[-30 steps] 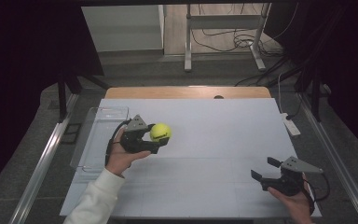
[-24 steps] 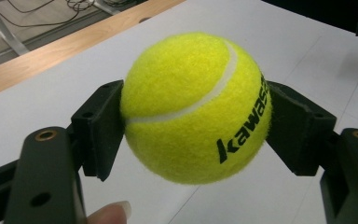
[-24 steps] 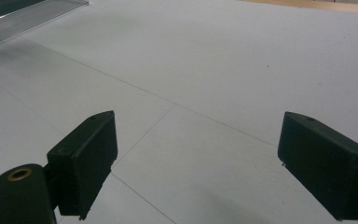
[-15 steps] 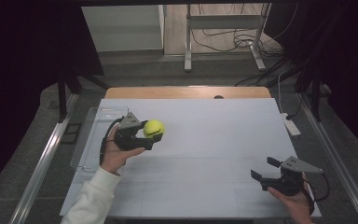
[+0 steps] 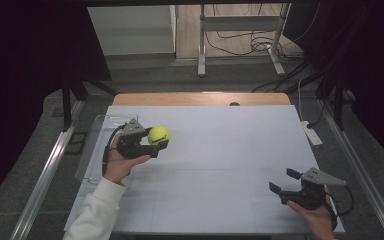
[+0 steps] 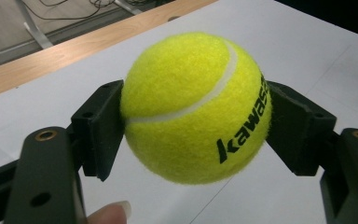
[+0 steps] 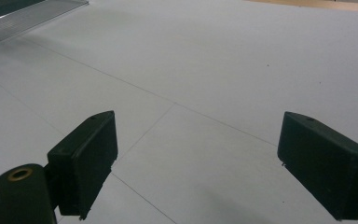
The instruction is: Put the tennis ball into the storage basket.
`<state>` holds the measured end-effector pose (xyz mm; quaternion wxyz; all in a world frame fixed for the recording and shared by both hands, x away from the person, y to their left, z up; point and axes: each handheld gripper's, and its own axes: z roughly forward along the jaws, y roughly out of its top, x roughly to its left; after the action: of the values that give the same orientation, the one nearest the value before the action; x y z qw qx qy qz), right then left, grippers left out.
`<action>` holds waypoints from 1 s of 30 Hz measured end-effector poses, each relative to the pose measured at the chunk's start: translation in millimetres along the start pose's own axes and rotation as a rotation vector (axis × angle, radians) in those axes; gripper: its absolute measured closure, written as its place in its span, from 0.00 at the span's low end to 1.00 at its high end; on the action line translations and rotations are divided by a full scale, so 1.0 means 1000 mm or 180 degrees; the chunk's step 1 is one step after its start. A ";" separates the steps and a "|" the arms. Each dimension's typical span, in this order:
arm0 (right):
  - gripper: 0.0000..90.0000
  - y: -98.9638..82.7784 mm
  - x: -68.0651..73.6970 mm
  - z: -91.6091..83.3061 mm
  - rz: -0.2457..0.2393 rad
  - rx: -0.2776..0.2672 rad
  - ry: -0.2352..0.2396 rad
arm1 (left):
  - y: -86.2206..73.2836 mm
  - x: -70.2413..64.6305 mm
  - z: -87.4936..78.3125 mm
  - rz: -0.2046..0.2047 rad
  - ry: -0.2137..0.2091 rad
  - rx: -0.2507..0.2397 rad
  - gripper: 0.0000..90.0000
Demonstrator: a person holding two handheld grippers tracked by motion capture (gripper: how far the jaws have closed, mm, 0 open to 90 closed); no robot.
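While the left gripper (image 5: pixel 152 141) pinches a tennis ball (image 5: pixel 159 135) between its two black pads, pressed to opposite sides, the ball hangs clear above the white table (image 5: pixel 230 150) near its left edge, beside a clear plastic tray (image 5: pixel 94 145). Being round, it has no long axis; its black "kawas" lettering faces the gripper camera. Fuzzy yellow-green felt carries a white seam. The right gripper (image 5: pixel 287 182) is spread wide, holding nothing.

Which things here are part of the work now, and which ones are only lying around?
Part of the work:
- ball, yellow, clamped in the left gripper
- clear tray beside that hand, probably

Lying around:
- right gripper, open, idle over the table
- white power strip at the table's right edge
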<state>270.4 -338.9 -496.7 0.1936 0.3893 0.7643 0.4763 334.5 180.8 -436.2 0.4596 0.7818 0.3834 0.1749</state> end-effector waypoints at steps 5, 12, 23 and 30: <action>0.13 0.000 0.000 0.000 -0.0005 0.0006 0.0001 | -0.001 0.005 -0.004 -0.0031 0.0040 -0.0008 0.29; 0.13 0.000 0.001 0.001 -0.0001 0.0011 0.0002 | -0.001 0.011 -0.008 -0.0085 0.0076 -0.0051 0.29; 0.13 0.000 0.001 0.002 -0.0017 0.0017 0.0013 | -0.002 0.019 -0.012 -0.0144 0.0142 -0.0068 0.29; 0.13 0.000 0.001 0.002 -0.0009 0.0022 0.0014 | -0.004 0.026 -0.016 -0.0204 0.0190 -0.0087 0.29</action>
<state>271.1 -336.4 -497.5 0.1913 0.3878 0.7669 0.4742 339.9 211.1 -433.4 0.4640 0.7572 0.4193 0.1885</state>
